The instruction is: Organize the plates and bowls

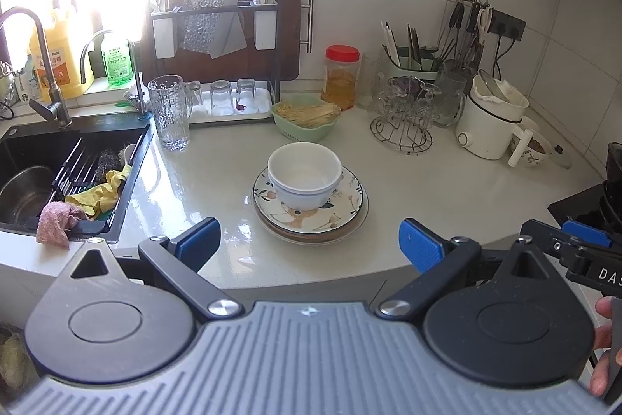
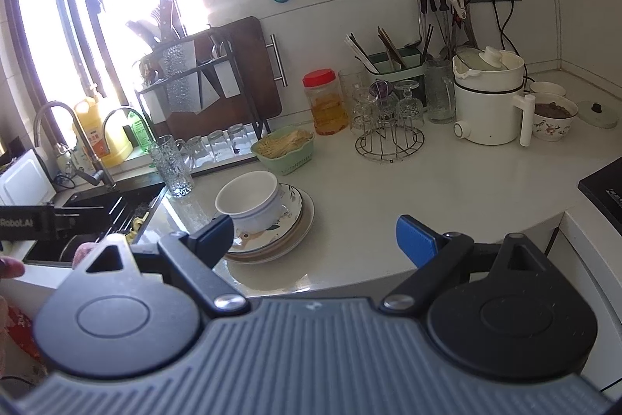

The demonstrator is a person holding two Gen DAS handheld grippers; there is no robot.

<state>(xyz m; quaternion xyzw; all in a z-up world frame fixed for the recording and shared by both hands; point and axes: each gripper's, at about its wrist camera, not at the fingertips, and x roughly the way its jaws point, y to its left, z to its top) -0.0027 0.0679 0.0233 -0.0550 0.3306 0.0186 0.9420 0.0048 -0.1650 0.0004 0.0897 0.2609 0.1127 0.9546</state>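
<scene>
Spread wide with nothing between them, the blue fingers (image 1: 198, 240) of the left gripper (image 1: 309, 240) hang over the near edge of the white counter (image 1: 447, 193). From the left wrist, two nested white bowls (image 1: 305, 175) sit on a floral plate (image 1: 352, 197) that tops a short stack of plates (image 1: 311, 238), just beyond the fingertips and clear of them. A ribbed glass mug (image 1: 170, 111) stands by the black sink (image 1: 23, 150), and a green basket (image 1: 305, 119) lies behind the bowls. Part of the right gripper (image 1: 587, 234) shows at the right edge.

From the right wrist, the right gripper (image 2: 315, 238) is equally splayed and empty. The bowls (image 2: 248, 201) and plate stack (image 2: 299, 224) lie just beyond its left finger (image 2: 215, 234), not touching it. A white kettle (image 2: 486, 104) stands further back on the right.
</scene>
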